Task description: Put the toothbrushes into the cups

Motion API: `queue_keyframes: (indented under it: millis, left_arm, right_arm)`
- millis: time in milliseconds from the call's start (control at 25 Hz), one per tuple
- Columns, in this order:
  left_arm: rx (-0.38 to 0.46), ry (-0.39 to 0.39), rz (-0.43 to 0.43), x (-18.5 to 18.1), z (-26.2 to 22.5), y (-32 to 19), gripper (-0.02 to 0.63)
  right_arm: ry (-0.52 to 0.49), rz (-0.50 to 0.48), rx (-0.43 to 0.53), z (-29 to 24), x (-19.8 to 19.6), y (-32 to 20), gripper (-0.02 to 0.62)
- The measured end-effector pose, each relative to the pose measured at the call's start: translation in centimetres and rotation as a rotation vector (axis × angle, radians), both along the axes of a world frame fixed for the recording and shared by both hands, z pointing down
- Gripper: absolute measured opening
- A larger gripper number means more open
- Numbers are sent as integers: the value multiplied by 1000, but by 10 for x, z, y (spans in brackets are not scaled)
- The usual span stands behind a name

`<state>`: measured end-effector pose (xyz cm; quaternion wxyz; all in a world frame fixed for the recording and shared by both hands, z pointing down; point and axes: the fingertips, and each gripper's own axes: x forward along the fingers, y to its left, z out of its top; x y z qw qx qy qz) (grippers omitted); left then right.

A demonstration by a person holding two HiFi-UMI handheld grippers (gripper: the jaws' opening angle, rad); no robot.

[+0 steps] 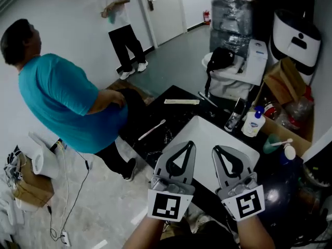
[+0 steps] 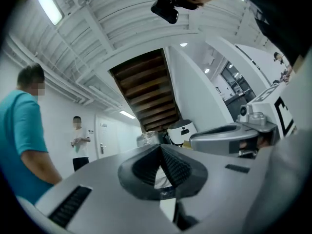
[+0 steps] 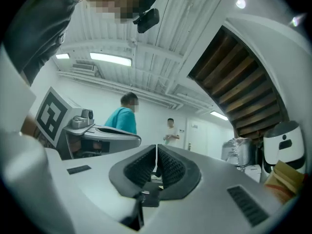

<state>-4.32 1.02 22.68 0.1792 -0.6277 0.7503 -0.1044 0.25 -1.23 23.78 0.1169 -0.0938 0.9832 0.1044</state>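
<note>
Nearest the head camera, the left gripper (image 1: 189, 145) and right gripper (image 1: 217, 149) were held side by side, just apart, their marker cubes toward the wearer. Each gripper's own view showed its ribbed pads pressed together with nothing between them, likely because no pick had begun. Both pointed roughly level over a white tray (image 1: 207, 131) on the dark table (image 1: 174, 113), a ready posture rather than a reach.

A white toothbrush (image 1: 152, 130) lay loose on the table left of the tray, well apart from both grippers. What looked like a green cup (image 1: 270, 145) stood past the tray's right side, beside a pump bottle (image 1: 252, 123). It may already have held something white.

A person in a teal shirt (image 1: 67, 102) stood close against the table's left edge, so a reach for the toothbrush would have needed care.
</note>
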Motion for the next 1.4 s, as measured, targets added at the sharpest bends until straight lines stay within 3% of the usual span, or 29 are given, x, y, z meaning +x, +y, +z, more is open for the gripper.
queue_keyframes:
  millis: [280,560,1000,1400]
  left_arm:
    - [-25,-7,-94,-41,4,34,6]
    - [-42,6,-98,-99,14,57,6]
    - [-68,40,28,-201,30,74,6]
    - [-69,47,113,-245,39,85,6]
  right_arm:
    - [20,-92,-12,6,-46,29,34]
    - [43,-92,-25,16,-105,47,34]
    - [80,14,-38,28,-205,77,34]
    - [97,102,-41,40,-245,90,34]
